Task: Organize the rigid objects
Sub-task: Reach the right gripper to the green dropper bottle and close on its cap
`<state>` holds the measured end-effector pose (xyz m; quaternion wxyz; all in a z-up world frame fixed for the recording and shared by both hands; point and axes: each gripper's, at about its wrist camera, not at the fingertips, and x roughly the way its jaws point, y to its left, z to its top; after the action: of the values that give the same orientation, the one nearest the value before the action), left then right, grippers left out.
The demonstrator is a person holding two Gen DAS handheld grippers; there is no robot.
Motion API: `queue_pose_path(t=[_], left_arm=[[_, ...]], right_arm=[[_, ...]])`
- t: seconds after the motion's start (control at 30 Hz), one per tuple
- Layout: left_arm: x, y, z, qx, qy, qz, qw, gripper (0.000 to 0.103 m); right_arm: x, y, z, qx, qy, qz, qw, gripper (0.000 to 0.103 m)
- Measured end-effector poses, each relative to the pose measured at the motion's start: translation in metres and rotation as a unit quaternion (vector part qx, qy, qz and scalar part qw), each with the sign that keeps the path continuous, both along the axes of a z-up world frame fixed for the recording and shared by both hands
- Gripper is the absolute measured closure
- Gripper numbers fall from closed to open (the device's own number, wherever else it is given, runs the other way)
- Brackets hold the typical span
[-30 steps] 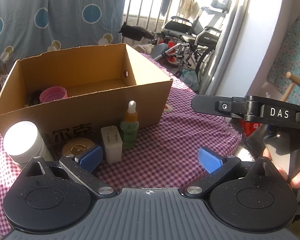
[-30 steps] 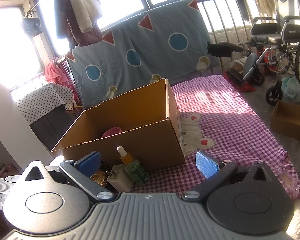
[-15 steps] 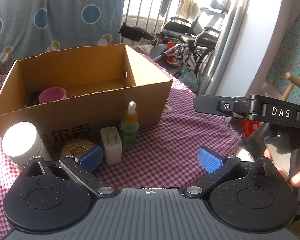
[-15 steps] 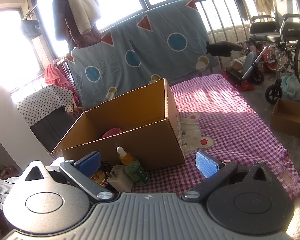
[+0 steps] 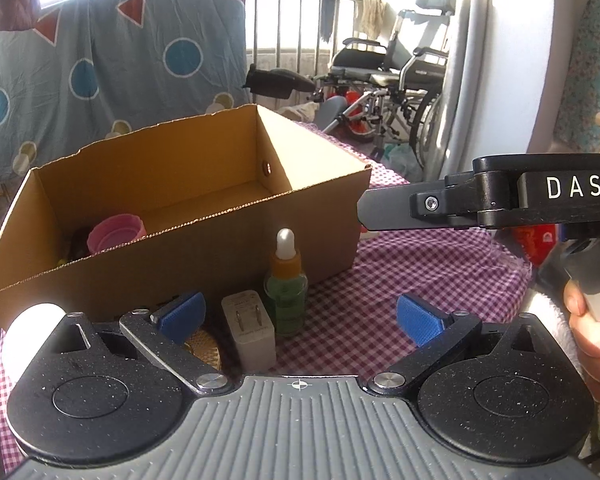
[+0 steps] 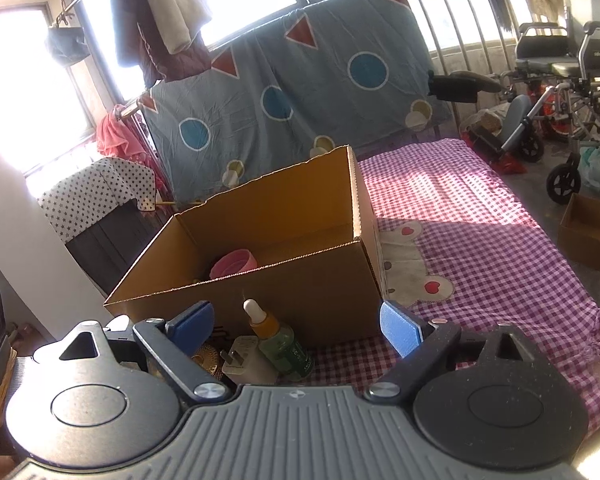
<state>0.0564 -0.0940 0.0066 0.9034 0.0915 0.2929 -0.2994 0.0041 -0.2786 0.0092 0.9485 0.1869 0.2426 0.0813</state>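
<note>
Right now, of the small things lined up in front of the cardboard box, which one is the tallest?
The green dropper bottle, standing upright with an orange collar and white bulb. It rises above the white plug adapter beside it, the flat gold disc and the white jar.

One cardboard box (image 5: 204, 256), open top. One pink cup (image 5: 116, 234) inside it; something dark lies beside the cup, count unclear. In front of the box, four loose items: one green dropper bottle (image 5: 286, 292), one white plug adapter (image 5: 252, 332), one gold ribbed disc (image 5: 204, 350), one white round-topped container (image 5: 28, 332). One purple checked cloth (image 5: 420, 280) under everything. Two grippers: left gripper (image 5: 300, 318), right gripper (image 6: 296, 326), two blue pads each. One hand (image 5: 592, 340) visible. Background: one blue patterned sheet (image 6: 300, 92), one wheelchair (image 6: 572, 80), one smaller cardboard box (image 6: 592, 232) on the floor.
</note>
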Motion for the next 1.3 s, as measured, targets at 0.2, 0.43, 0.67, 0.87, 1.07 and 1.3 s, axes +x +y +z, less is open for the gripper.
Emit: queue_pose_path(t=[0.2,0.43,0.67,0.87,1.07,1.3], left_arm=[[0.007,-0.008,-0.004,0.019,-0.035,-0.001,0.9992,0.01],[0.013,-0.016,-0.011,0.035,-0.04,-0.013,0.9985,0.034],[0.022,-0.017,-0.012,0.019,-0.021,-0.007,0.9996,0.045],[0.024,-0.019,-0.015,0.015,-0.011,-0.008,0.9998,0.059],[0.028,-0.019,-0.012,0.008,-0.004,0.009,0.9999,0.076],[0.025,-0.019,-0.01,-0.015,0.009,0.009,0.9998,0.081]], right_arm=[[0.022,0.016,-0.005,-0.01,0.008,0.032,0.999,0.038],[0.042,0.028,-0.012,-0.016,0.024,0.062,0.998,0.053],[0.055,0.03,-0.016,-0.016,0.036,0.082,0.996,0.071],[0.064,0.03,-0.019,-0.014,0.043,0.089,0.995,0.079],[0.062,0.025,-0.02,-0.013,0.038,0.084,0.996,0.081],[0.054,0.02,-0.017,-0.017,0.036,0.077,0.996,0.084]])
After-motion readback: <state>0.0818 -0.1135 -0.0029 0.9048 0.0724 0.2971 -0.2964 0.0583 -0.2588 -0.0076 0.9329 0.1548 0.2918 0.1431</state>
